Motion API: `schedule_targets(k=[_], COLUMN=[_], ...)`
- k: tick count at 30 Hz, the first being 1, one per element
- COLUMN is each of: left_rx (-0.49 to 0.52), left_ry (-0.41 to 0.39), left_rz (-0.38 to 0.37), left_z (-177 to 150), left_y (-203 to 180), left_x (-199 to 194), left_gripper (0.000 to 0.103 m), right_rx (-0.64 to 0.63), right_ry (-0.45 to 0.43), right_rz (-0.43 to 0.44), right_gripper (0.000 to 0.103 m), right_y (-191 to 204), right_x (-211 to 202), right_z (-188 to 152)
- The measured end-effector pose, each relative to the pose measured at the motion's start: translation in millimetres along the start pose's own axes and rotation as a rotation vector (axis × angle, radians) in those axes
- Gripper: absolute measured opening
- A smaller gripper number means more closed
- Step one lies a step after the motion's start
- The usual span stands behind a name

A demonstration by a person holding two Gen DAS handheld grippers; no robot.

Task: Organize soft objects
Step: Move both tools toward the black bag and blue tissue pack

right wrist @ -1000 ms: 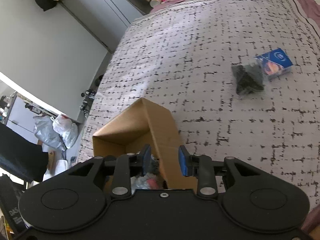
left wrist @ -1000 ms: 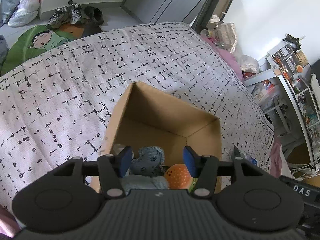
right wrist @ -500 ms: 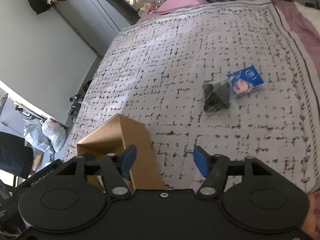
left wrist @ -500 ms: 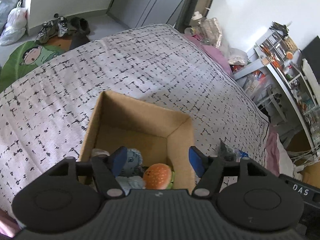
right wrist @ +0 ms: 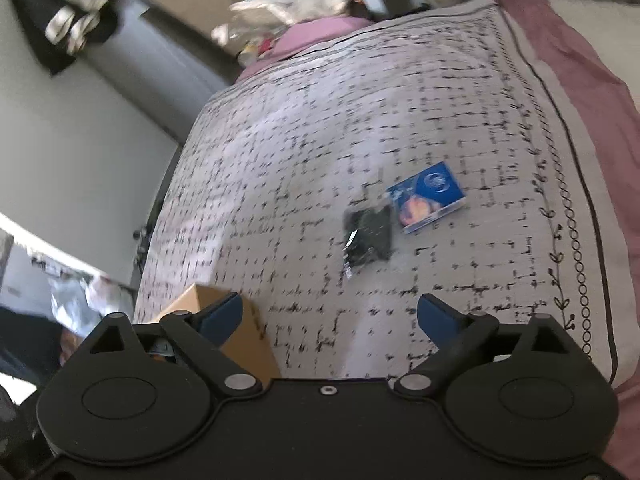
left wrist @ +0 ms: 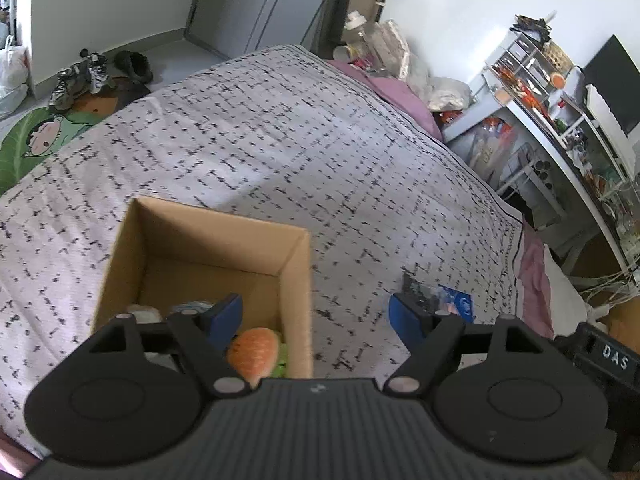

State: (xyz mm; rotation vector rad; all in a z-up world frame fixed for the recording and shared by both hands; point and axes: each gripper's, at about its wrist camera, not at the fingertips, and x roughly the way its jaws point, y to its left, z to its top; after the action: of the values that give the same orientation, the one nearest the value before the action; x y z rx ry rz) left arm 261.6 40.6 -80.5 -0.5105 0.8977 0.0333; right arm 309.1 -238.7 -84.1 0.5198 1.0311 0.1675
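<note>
An open cardboard box (left wrist: 296,276) stands on the patterned bedspread (left wrist: 280,152). Inside it lie an orange burger plush (left wrist: 254,350) and a grey-blue soft toy, mostly hidden behind my left gripper's blue pads. My left gripper (left wrist: 316,318) hovers over the box's right wall, its jaws opening with nothing between them. My right gripper (right wrist: 330,316) is off to the box's right over bare bedspread, jaws opening wide and empty; the box corner (right wrist: 240,336) shows by its left finger. A black bagged item (right wrist: 368,238) and a blue packet (right wrist: 428,196) lie on the bed ahead.
Shoes (left wrist: 80,76) and a green cartoon mat (left wrist: 36,140) lie on the floor beyond the bed. A cluttered white shelf (left wrist: 560,120) stands at the right. A pink sheet (right wrist: 580,60) edges the bed. Bags (right wrist: 92,292) sit on the floor at left.
Both grippers have opened wide and shifted right, away from the box. The burger plush and the blue toy now lie loose in the box. The bagged item and packet look closer in the right view.
</note>
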Motion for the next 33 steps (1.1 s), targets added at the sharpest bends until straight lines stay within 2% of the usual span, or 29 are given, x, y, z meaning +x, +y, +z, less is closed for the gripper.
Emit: schedule_targets(k=[6, 16, 33], left_rx=[0.047, 0.113, 0.138], left_ry=[0.014, 0.046, 0.126], left_rz=[-0.006, 0.005, 0.026], left_z=[-2.4, -9.1, -23.6], left_y=[-30.5, -75.8, -122.4], left_x=[10.0, 35.5, 113.9], left_gripper=[0.079, 0.079, 0.079], right_rx=[0.055, 0.179, 0.324], right_ry=[-0.043, -0.056, -0.042], right_rz=[-0.015, 0.050, 0.076], right_gripper=[0.094, 0.094, 0.091], right_y=[-34.4, -73.4, -119.5], right_x=[3.4, 9.0, 45.2], right_z=[9.5, 22.9, 39.0])
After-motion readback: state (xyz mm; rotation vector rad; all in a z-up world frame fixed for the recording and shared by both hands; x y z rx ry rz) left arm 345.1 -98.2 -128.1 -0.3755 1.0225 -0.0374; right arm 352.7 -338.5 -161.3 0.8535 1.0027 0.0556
